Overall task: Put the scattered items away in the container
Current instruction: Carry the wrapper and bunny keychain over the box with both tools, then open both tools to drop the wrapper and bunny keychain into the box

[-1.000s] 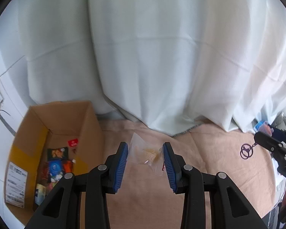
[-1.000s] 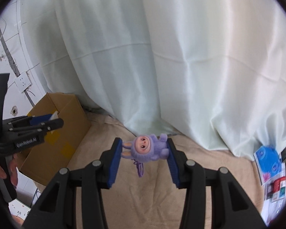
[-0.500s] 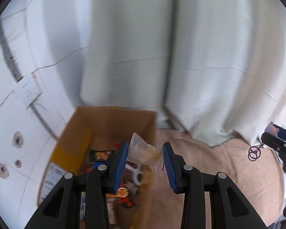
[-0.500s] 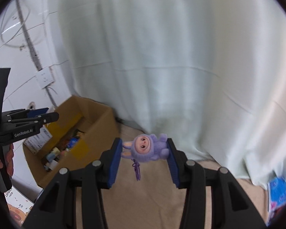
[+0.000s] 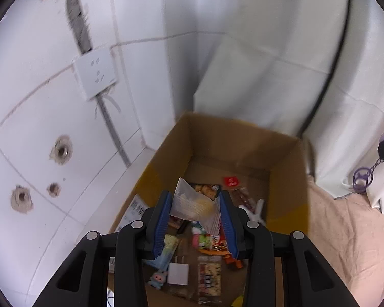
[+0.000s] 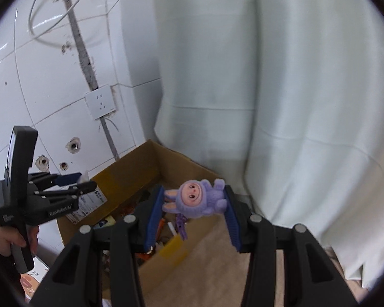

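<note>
My left gripper [image 5: 194, 204] is shut on a clear plastic snack packet [image 5: 192, 203] and hangs over the open cardboard box [image 5: 286, 179], which holds several snack packs and small toys. My right gripper [image 6: 194, 202] is shut on a purple plush bunny keychain [image 6: 198, 199], whose purple strap dangles below. It hovers at the box's [image 6: 130, 168] near right corner. The left gripper [image 6: 74, 183] shows in the right wrist view above the box's left wall, held by a hand [image 6: 2, 238]. The purple keychain ring [image 5: 362, 177] shows at the right edge of the left wrist view.
The box stands on a beige cloth [image 5: 345, 243] in a corner between a white tiled wall with a socket plate [image 5: 94, 73] and a white curtain [image 6: 281, 102]. Printed paper [image 6: 30, 278] lies on the floor left of the box.
Both grippers have swung left toward the box. The left one now hangs above its inside with the packet, and the right one has come up to the box corner with the bunny.
</note>
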A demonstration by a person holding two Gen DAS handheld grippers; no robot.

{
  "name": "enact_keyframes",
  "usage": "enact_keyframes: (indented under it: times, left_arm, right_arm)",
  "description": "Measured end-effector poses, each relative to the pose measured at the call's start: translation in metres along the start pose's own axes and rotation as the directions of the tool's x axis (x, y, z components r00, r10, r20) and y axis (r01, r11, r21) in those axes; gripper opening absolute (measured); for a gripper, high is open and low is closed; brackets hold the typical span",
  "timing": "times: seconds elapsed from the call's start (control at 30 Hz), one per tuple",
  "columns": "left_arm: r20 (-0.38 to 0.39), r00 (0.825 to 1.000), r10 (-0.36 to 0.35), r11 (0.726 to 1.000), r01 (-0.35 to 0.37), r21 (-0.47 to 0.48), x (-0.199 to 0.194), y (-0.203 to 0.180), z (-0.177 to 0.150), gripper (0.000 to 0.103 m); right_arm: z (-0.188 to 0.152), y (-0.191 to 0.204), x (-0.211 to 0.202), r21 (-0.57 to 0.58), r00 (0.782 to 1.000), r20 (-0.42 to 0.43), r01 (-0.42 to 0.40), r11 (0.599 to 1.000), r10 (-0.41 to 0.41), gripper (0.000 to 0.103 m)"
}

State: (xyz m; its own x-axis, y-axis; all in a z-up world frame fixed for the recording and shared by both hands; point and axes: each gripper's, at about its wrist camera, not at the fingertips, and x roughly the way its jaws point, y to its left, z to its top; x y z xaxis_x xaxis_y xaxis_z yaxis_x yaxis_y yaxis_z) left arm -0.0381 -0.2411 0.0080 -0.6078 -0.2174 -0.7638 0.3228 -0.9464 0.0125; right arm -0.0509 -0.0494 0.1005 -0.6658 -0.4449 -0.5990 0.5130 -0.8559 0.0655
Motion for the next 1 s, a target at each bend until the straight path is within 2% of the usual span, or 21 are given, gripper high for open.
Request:
enact_keyframes:
  times: [0.17, 0.27, 0.3, 0.37, 0.4, 0.43, 0.63, 0.9, 1.0]
  left_arm:
    - [-0.040, 0.999, 0.001, 1.000, -0.001, -0.018, 0.020, 0.012, -0.017, 0.039]
    - [-0.080, 0.996, 0.030, 0.999, -0.031, -0.014, 0.035, 0.013, -0.026, 0.040]
    - [-0.098, 0.994, 0.038, 0.999, -0.040, -0.014, 0.040, 0.014, -0.028, 0.043]
    - [-0.127, 0.991, 0.037, 0.999, -0.038, -0.006, 0.049, 0.014, -0.034, 0.063]
    - [-0.133, 0.991, 0.028, 1.000, -0.028, -0.001, 0.051, 0.014, -0.037, 0.087]
    - [-0.138, 0.990, 0.020, 1.000, -0.020, 0.002, 0.052, 0.013, -0.040, 0.102]
    - [-0.141, 0.990, 0.007, 0.999, -0.013, -0.046, 0.051, 0.020, -0.048, 0.103]
    - [-0.162, 0.987, -0.008, 0.998, -0.001, -0.056, 0.051, 0.029, -0.051, 0.103]
    - [-0.178, 0.984, -0.009, 0.999, -0.001, -0.053, 0.053, 0.029, -0.053, 0.103]
  right_arm:
    - [0.005, 0.017, 0.014, -0.007, 0.999, -0.019, -0.029, 1.000, 0.029, 0.050]
    - [0.004, 0.025, 0.022, -0.013, 0.998, -0.038, -0.049, 0.999, 0.048, 0.050]
    - [0.004, 0.028, 0.025, -0.020, 0.997, -0.046, -0.055, 0.998, 0.054, 0.050]
    - [0.004, 0.036, 0.032, -0.033, 0.997, -0.054, -0.061, 0.998, 0.059, 0.050]
    - [0.004, 0.040, 0.034, -0.037, 0.996, -0.058, -0.068, 0.997, 0.066, 0.050]
    - [0.004, 0.043, 0.037, -0.043, 0.996, -0.060, -0.073, 0.996, 0.070, 0.050]
    - [0.003, 0.062, 0.056, -0.073, 0.987, -0.107, -0.127, 0.989, 0.119, 0.050]
    - [-0.002, 0.081, 0.093, -0.085, 0.971, -0.181, -0.176, 0.981, 0.158, 0.051]
    - [-0.004, 0.082, 0.101, -0.079, 0.970, -0.198, -0.162, 0.984, 0.143, 0.072]
